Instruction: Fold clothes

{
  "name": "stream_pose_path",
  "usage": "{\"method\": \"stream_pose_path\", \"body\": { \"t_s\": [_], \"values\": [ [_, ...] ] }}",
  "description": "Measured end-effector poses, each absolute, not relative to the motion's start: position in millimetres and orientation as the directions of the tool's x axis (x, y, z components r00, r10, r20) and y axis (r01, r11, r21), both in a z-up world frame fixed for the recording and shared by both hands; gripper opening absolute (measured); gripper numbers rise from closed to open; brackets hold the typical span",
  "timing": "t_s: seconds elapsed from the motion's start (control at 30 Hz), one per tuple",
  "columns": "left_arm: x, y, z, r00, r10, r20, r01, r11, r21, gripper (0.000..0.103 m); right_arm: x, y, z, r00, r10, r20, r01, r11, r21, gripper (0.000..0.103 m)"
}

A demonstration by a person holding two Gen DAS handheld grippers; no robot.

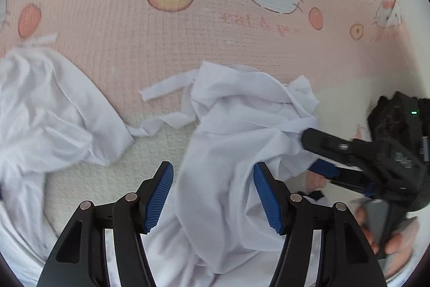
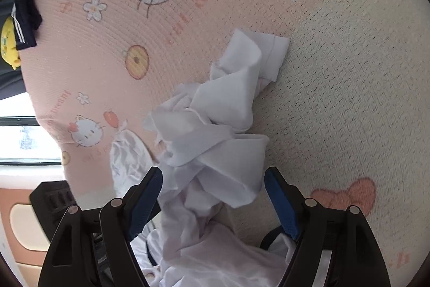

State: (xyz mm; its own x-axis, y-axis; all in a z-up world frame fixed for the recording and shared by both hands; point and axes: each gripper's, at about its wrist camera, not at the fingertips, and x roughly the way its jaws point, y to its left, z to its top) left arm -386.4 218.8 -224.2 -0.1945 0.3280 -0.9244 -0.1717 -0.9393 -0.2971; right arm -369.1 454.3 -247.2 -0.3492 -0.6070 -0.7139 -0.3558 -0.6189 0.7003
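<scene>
White garment [image 1: 231, 152]: crumpled on cartoon-print mat [image 1: 134, 26]; both hand-held grippers, left [image 1: 213, 195] and right [image 2: 213, 202], agape astride it; needs spreading flat.

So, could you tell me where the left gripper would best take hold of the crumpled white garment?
Probably the raised ridge of the white garment that runs between the left gripper's open fingers, approached straight ahead and downward. The fold stands proud of the pink cartoon-cat mat, so both pads can close across it. The right gripper already works the bunched edge to the right, so stay clear of that.
</scene>
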Motion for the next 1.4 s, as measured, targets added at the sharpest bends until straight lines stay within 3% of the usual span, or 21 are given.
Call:
{"method": "stream_pose_path", "body": {
  "t_s": [0.07,0.2,0.23,0.33,0.37,0.47,0.5,0.63,0.73,0.8,0.97,1.2,1.4],
  "values": [
    [-381.4,222.2,-225.6,-0.189,0.345,-0.92,-0.181,-0.933,-0.312,0.06,-371.5,449.5,-246.9,-0.338,-0.59,-0.733,-0.342,-0.649,0.68,0.078],
    [-370.0,237.6,-221.6,-0.242,0.277,-0.93,-0.241,-0.946,-0.219,0.06,-376.4,439.9,-246.2,-0.317,-0.553,-0.771,-0.314,-0.706,0.635,0.073],
    [-365.6,242.4,-220.8,-0.26,0.266,-0.928,-0.261,-0.945,-0.197,0.06,-377.6,437.5,-246.1,-0.312,-0.543,-0.78,-0.307,-0.719,0.623,0.062],
    [-355.8,252.2,-222.1,-0.309,0.218,-0.926,-0.317,-0.941,-0.116,0.059,-381.2,430.3,-245.6,-0.297,-0.512,-0.806,-0.284,-0.758,0.587,0.05],
    [-353.8,257.9,-223.2,-0.337,0.19,-0.922,-0.333,-0.94,-0.072,0.059,-382.5,427.9,-245.4,-0.293,-0.502,-0.814,-0.276,-0.771,0.574,0.037],
    [-340.0,273.8,-224.4,-0.421,0.118,-0.9,-0.403,-0.913,0.068,0.034,-385.7,419.1,-241.5,-0.285,-0.462,-0.84,-0.234,-0.816,0.528,0.019],
    [-335.6,279.2,-225.2,-0.443,0.099,-0.891,-0.423,-0.899,0.11,0.025,-386.6,415.2,-238.6,-0.285,-0.443,-0.85,-0.212,-0.836,0.507,0.019],
    [-332.9,284.9,-231.4,-0.41,0.132,-0.903,-0.447,-0.892,0.073,0.011,-388.7,401.6,-224.3,-0.3,-0.359,-0.884,-0.12,-0.905,0.408,0.017],
    [-335.7,280.0,-230.8,-0.37,0.22,-0.902,-0.429,-0.902,-0.044,0.01,-385.9,402.1,-211.8,-0.338,-0.294,-0.894,-0.084,-0.937,0.34,0.017],
    [-339.1,279.3,-231.0,-0.325,0.301,-0.897,-0.407,-0.9,-0.155,0.009,-385.5,404.3,-203.7,-0.353,-0.258,-0.899,-0.066,-0.952,0.299,0.01],
    [-332.6,298.0,-217.5,-0.316,0.356,-0.879,-0.445,-0.874,-0.194,0.009,-385.3,419.1,-187.7,-0.403,-0.195,-0.894,-0.059,-0.97,0.238,0.01],
    [-325.6,340.0,-222.7,-0.22,0.464,-0.858,-0.479,-0.818,-0.319,0.009,-381.5,466.3,-182.6,-0.418,-0.126,-0.9,-0.175,-0.961,0.216,0.01],
    [-323.4,360.3,-221.4,-0.295,0.385,-0.875,-0.514,-0.836,-0.194,0.009,-372.2,510.2,-179.7,-0.424,-0.198,-0.884,-0.255,-0.91,0.326,0.01]
  ]
}}
